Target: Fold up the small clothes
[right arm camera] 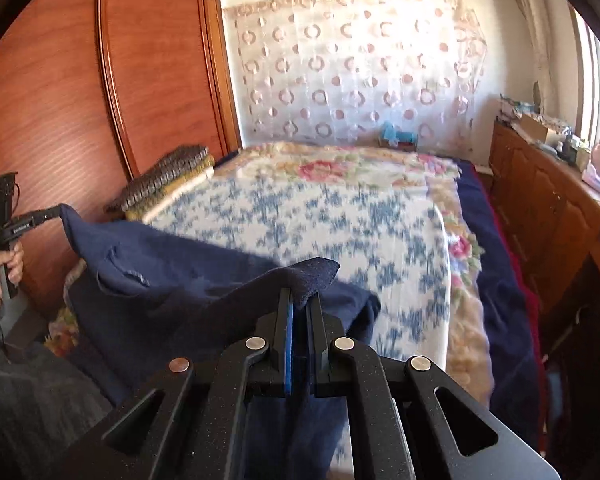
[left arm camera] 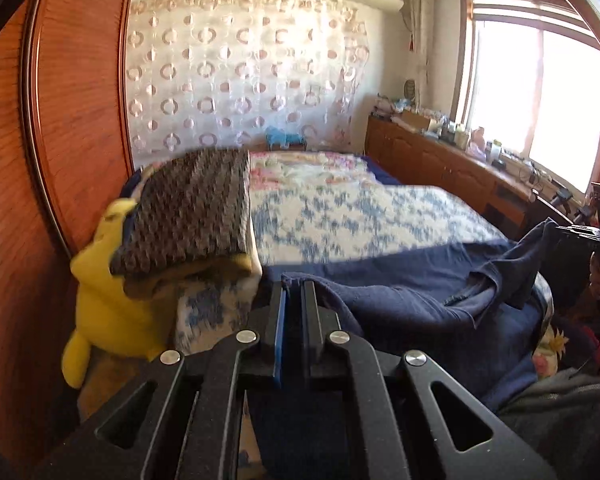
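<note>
While the bed [left arm camera: 380,216] fills the middle | navy garment [left arm camera: 412,292] hangs stretched over its near end, 5 o'clock from the folded stack [left arm camera: 196,216] | left gripper [left arm camera: 294,292] clamped on one edge | right gripper [right arm camera: 302,300] pinching another corner at 6 o'clock

— Light source?
— Daylight from the window [left arm camera: 536,92] on the right, blown out to white glare; the far curtain [right arm camera: 352,68] is washed pale.

— Shadows?
— The near end of the bed [left arm camera: 340,216] lies in shade, with a hard edge across the blue-patterned cover.

— Sharpness?
— Motion blur smears the cover and folded blankets [left arm camera: 192,216]. The wardrobe [right arm camera: 100,80] bows under fisheye distortion; corners vignette black.
</note>
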### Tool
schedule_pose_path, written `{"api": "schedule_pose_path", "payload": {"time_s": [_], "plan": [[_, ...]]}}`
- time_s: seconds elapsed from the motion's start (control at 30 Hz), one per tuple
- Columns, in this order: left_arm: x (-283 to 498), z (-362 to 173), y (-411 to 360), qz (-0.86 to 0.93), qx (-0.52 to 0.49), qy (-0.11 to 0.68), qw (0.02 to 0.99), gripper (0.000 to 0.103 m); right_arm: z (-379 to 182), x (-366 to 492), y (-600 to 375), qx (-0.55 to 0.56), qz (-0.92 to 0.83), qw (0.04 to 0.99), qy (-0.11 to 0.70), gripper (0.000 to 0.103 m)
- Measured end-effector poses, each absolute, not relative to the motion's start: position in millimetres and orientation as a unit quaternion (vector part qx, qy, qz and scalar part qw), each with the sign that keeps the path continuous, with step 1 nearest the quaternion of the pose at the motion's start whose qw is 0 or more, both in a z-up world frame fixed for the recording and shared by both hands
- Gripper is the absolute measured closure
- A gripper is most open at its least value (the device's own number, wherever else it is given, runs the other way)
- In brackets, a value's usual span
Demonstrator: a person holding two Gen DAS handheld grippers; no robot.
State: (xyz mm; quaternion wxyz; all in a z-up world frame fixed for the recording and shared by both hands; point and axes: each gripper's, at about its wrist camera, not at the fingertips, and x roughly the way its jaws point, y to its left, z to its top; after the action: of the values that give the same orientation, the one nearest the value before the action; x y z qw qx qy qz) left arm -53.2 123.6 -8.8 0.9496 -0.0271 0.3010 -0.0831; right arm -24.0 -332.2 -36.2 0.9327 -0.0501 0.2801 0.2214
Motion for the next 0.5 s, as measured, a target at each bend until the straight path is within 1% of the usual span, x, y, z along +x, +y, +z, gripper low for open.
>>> {"api": "schedule_pose_path", "payload": {"time_s": [0.1, 0.2, 0.27, 0.4, 0.43, 0.47, 0.5], "plan": [[-52, -32, 126, -0.078, -0.032, 0.322, 0.943, 0.096, -54, -23, -325, -0.062, 0.21, 0.925, 0.311, 0.098], [-53, -40, 127, -0.075, -0.035, 0.328, 0.941, 0.095, -67, -22, -324, -0.061, 0.196, 0.921, 0.33, 0.098], [-54, -43, 127, -0.076, -0.041, 0.329, 0.941, 0.09, -67, -23, -324, -0.061, 0.192, 0.922, 0.331, 0.098], [-58, -35, 124, -0.077, -0.037, 0.316, 0.945, 0.085, -62, -20, -321, -0.061, 0.189, 0.921, 0.334, 0.098], [-60, -33, 124, -0.077, -0.036, 0.311, 0.947, 0.08, -60, -17, -320, -0.063, 0.19, 0.921, 0.333, 0.098], [-61, -29, 123, -0.077, -0.032, 0.304, 0.949, 0.073, -56, -19, -319, -0.066, 0.19, 0.922, 0.331, 0.098], [-63, -26, 122, -0.076, -0.028, 0.297, 0.952, 0.068, -54, -21, -318, -0.068, 0.192, 0.922, 0.329, 0.096]]}}
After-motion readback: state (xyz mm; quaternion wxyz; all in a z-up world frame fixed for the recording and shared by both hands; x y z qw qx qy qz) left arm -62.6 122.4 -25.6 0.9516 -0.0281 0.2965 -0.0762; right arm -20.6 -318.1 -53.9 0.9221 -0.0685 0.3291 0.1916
